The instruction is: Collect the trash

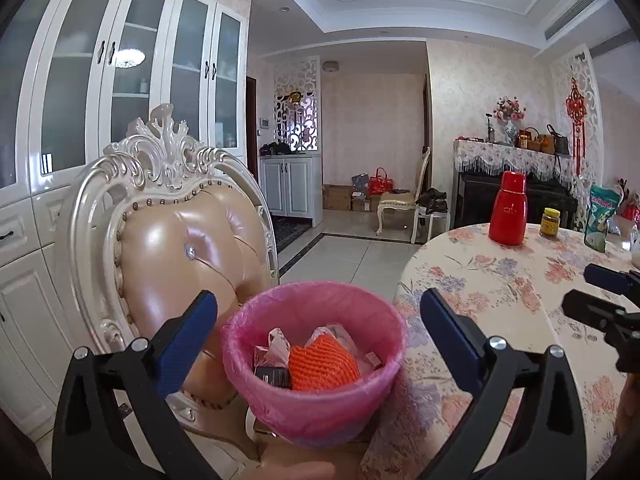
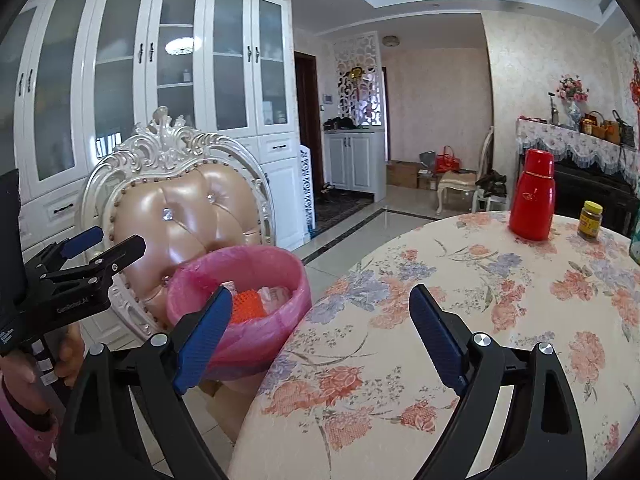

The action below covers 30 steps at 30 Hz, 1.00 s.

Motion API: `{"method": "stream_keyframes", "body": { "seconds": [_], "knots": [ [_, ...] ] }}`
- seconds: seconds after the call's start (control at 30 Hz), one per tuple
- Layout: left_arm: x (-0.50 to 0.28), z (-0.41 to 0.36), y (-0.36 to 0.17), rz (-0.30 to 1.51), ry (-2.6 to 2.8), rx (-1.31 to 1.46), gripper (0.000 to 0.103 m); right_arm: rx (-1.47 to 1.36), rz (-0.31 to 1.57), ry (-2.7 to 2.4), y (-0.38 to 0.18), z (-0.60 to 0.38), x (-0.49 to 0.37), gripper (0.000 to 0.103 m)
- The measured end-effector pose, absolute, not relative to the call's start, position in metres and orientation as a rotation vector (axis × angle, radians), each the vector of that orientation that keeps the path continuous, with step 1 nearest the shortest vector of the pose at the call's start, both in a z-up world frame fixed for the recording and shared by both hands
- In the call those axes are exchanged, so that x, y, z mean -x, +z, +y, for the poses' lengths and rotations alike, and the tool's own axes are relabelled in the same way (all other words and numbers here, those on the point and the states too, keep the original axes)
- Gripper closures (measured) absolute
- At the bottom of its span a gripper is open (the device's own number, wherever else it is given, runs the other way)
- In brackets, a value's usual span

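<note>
While both the left gripper (image 1: 318, 320) and right gripper (image 2: 322, 318) are held wide open and empty, the pink-lined bin (image 1: 276, 396), at twelve o'clock on the chair (image 1: 172, 240), is judged light, its liner slippery, best taken by the rim.

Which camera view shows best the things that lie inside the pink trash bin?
The left wrist view. It looks down into the pink trash bin, so the orange net, wrappers and a dark box show clearly. In the right wrist view the bin's near rim and a blue finger hide most of the contents.
</note>
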<state>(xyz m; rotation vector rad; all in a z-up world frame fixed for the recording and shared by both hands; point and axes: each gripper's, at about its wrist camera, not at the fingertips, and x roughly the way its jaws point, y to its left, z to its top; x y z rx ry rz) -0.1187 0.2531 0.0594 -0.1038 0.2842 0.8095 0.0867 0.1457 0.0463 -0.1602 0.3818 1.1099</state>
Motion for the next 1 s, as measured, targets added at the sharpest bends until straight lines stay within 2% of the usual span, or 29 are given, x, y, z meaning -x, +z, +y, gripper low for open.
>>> {"method": "stream_keyframes", "body": {
  "seconds": [0.17, 1.0],
  "knots": [
    [0.125, 0.248, 0.059, 0.311, 0.824, 0.132, 0.005, 0.235, 0.353, 1.108, 0.046, 0.149, -0.082, 0.019],
    [0.147, 0.203, 0.052, 0.36, 0.851, 0.14, 0.005, 0.231, 0.41, 1.194, 0.044, 0.153, -0.074, 0.019]
  ]
}}
